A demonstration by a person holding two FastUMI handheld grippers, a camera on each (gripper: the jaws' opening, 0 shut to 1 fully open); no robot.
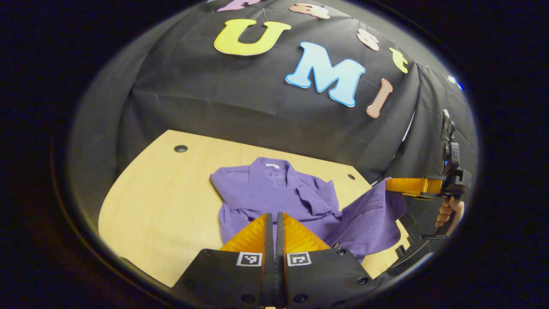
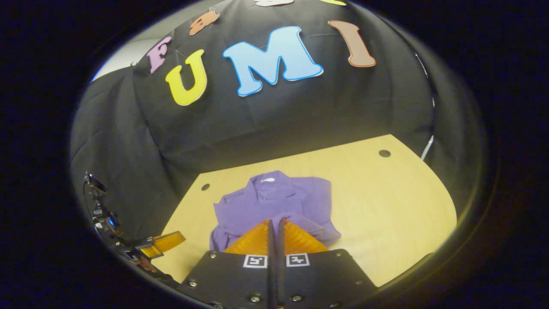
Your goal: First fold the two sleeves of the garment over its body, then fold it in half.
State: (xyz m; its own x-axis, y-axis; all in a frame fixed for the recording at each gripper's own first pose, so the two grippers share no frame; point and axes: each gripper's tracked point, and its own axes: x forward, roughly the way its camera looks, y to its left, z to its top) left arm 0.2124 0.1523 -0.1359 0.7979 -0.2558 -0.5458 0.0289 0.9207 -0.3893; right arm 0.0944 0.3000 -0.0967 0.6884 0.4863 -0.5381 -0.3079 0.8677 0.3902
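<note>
- A hand (image 1: 449,213) is seen in the left gripper view, with the right gripper (image 1: 388,185) jaws grasping the raised sleeve (image 1: 371,219).
- One purple garment (image 2: 274,201) is counted on one counter (image 2: 386,206); left gripper (image 1: 274,216) jaws are clenched.

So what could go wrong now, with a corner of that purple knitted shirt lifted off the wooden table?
The right gripper pinches one hem corner of the purple knitted shirt by its fingertips, so the cloth may slip out. The left gripper is shut and seems to hold nothing, so the fold could go askew. Pulling might also undo the folded sleeves.
</note>
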